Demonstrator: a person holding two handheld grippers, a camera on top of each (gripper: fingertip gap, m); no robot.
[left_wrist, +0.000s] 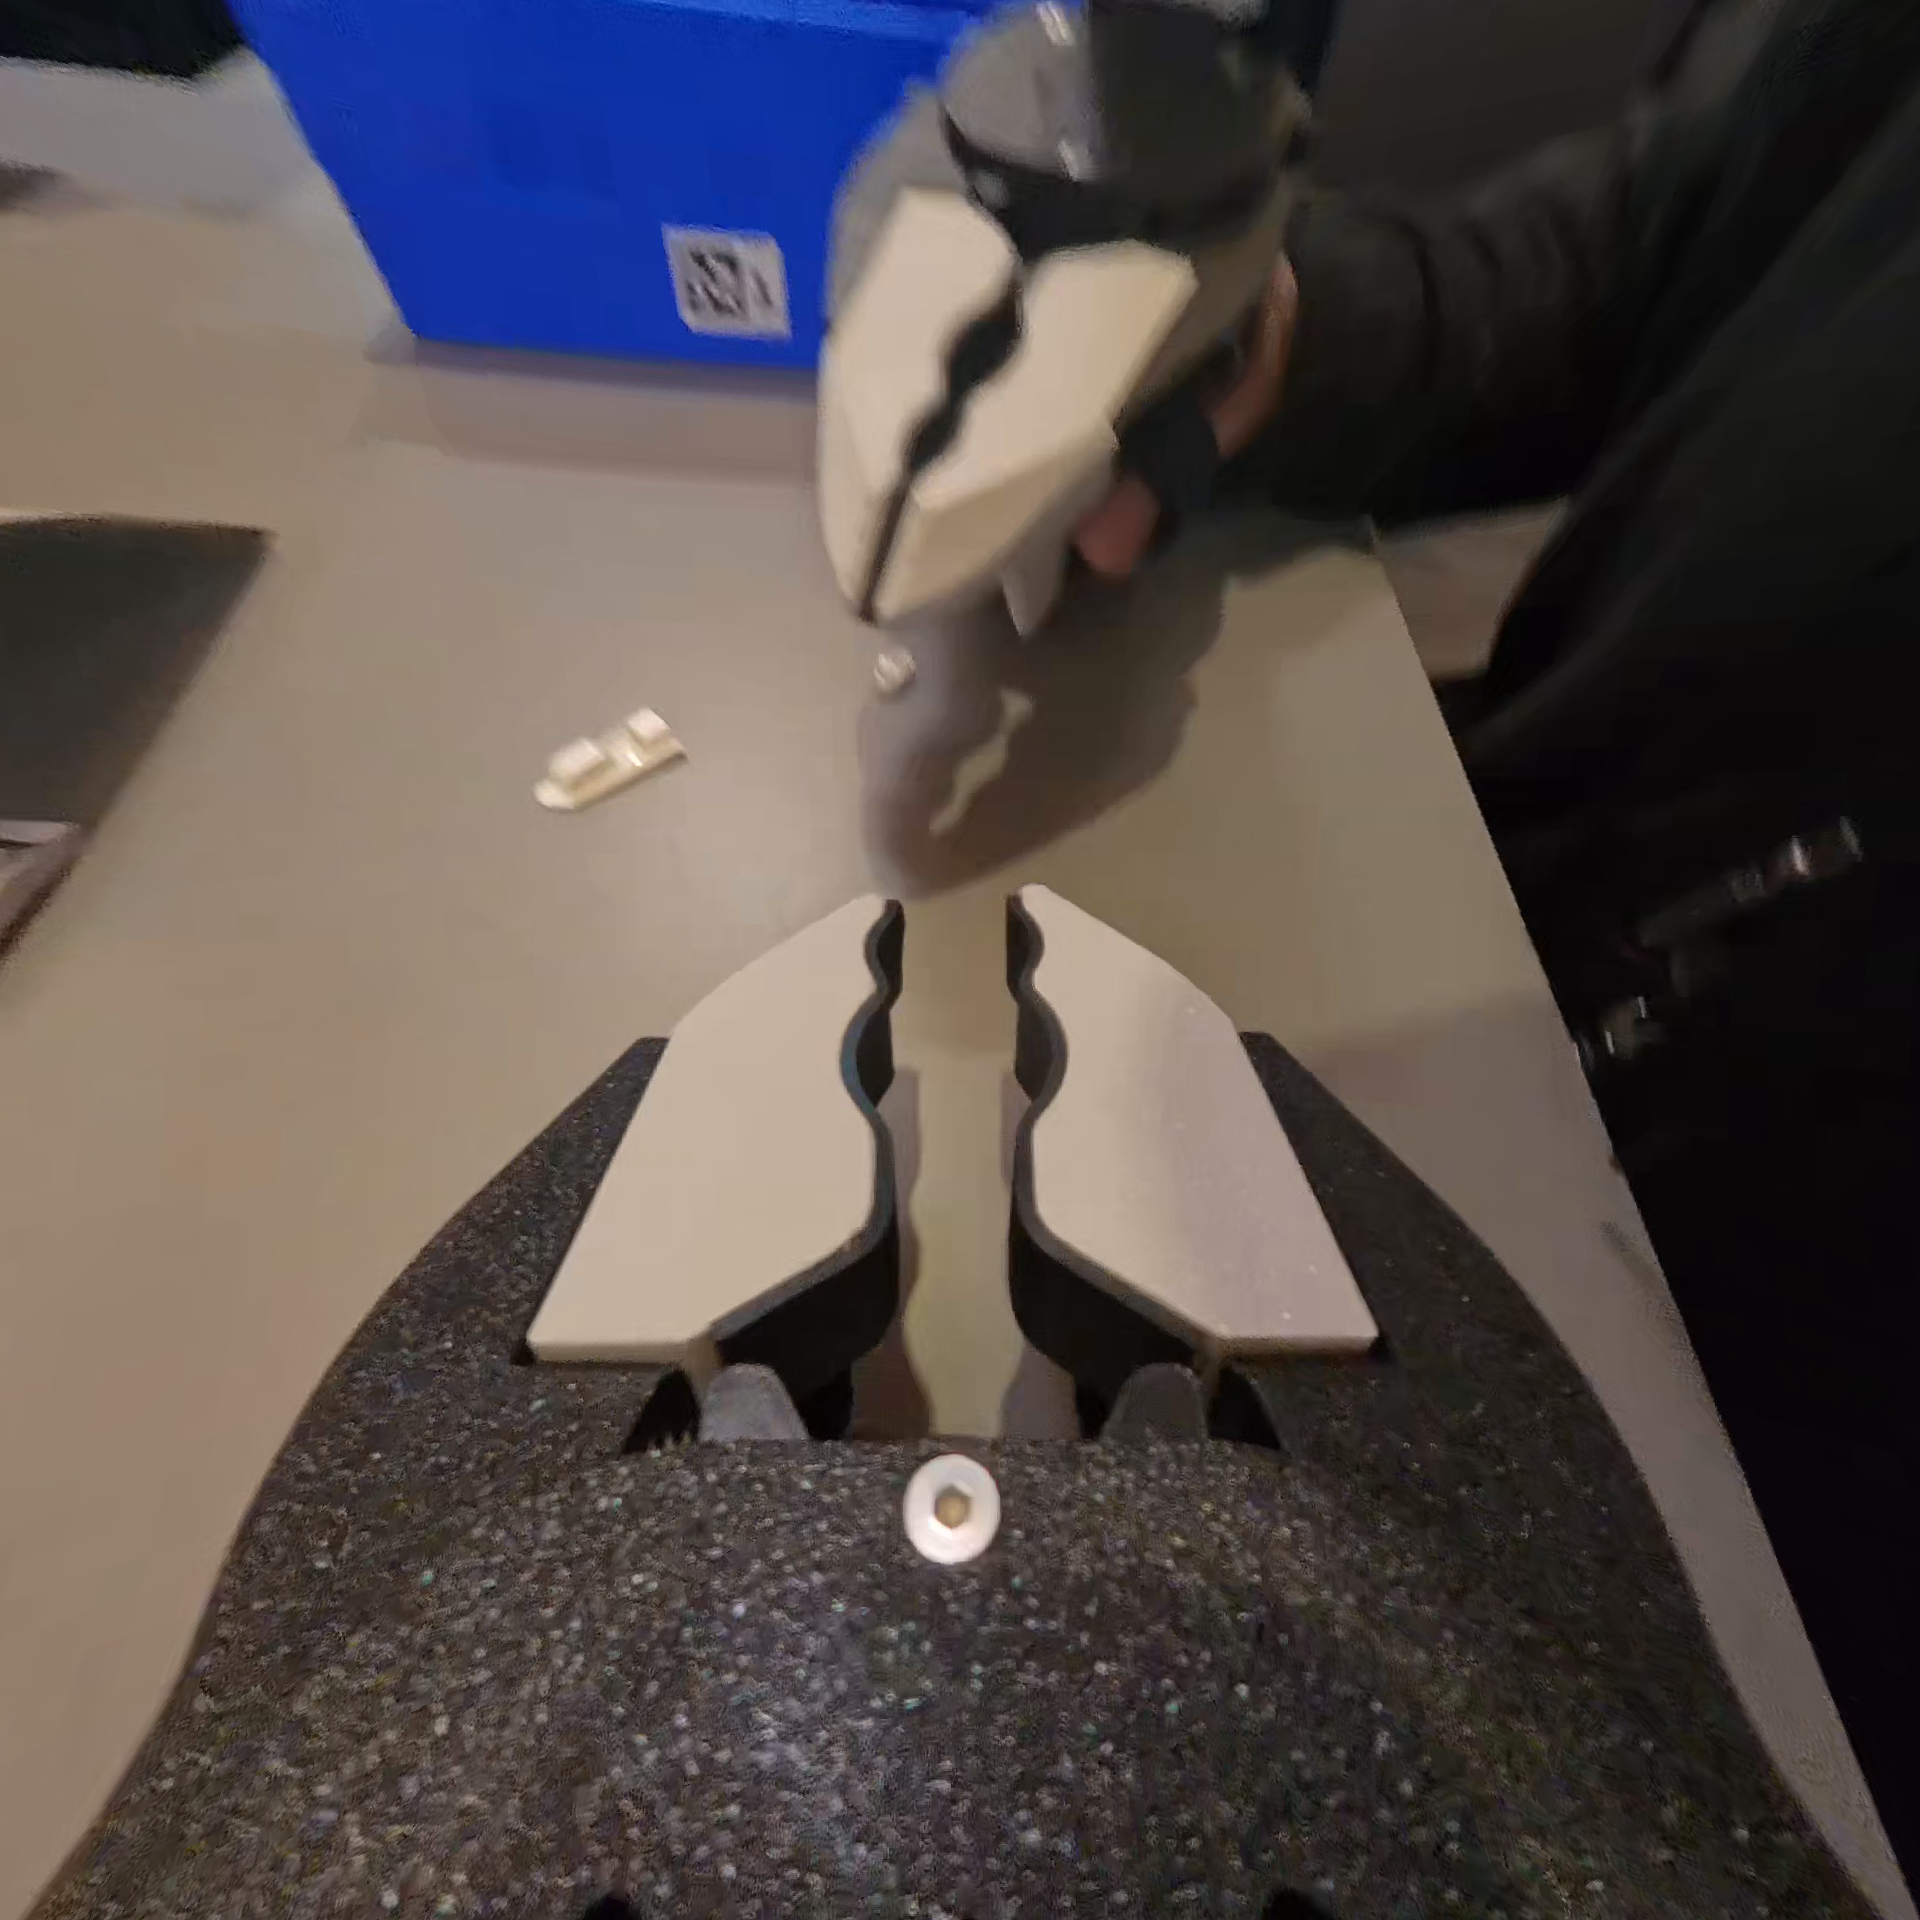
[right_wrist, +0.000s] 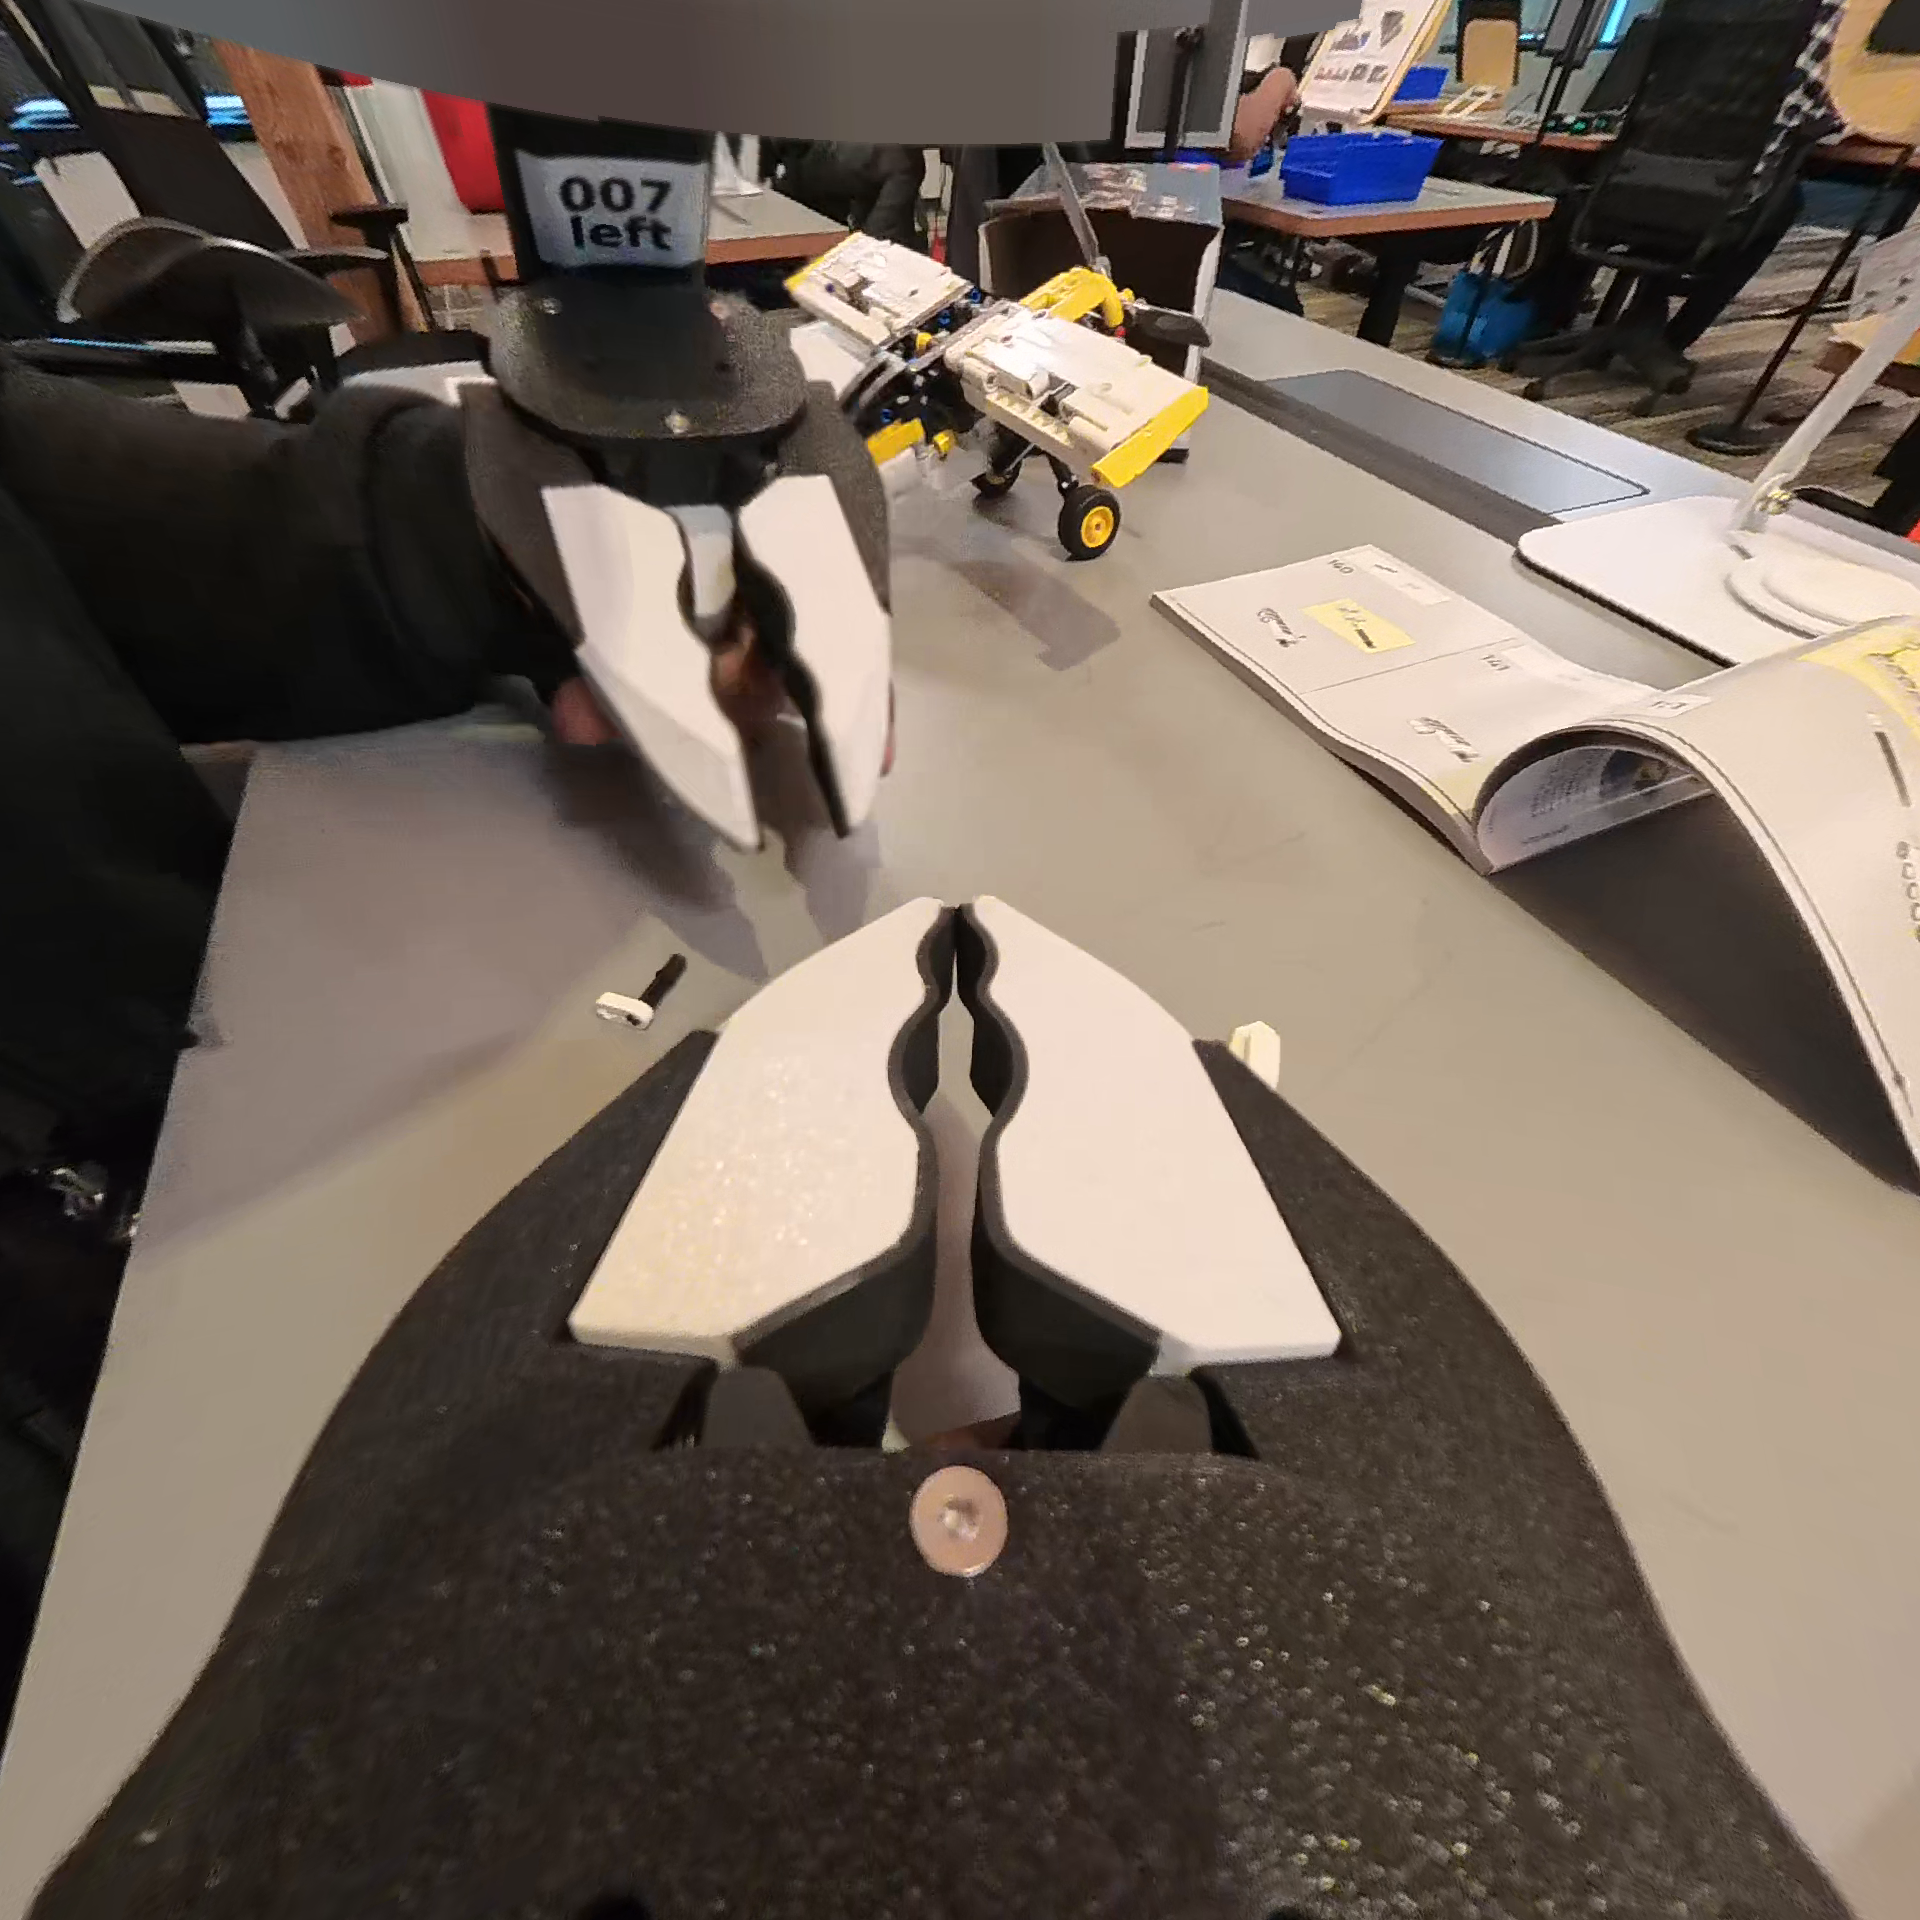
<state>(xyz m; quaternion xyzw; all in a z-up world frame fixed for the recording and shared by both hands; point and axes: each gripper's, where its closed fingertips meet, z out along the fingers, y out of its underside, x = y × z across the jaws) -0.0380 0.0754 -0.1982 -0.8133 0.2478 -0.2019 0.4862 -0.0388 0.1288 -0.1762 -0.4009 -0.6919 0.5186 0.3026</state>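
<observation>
In the left wrist view, motion blur smears the right gripper (left_wrist: 873, 613) and upper-frame blue plastic bin (left_wrist: 582, 177), cut by the top edge.

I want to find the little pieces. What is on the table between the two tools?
In the right wrist view, only bare grey table lies between the left tool and right tool; the white-and-black piece sits off beside.

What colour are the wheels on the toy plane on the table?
The toy plane's wheels are yellow with black tyres, clearest in the right wrist view.
</observation>
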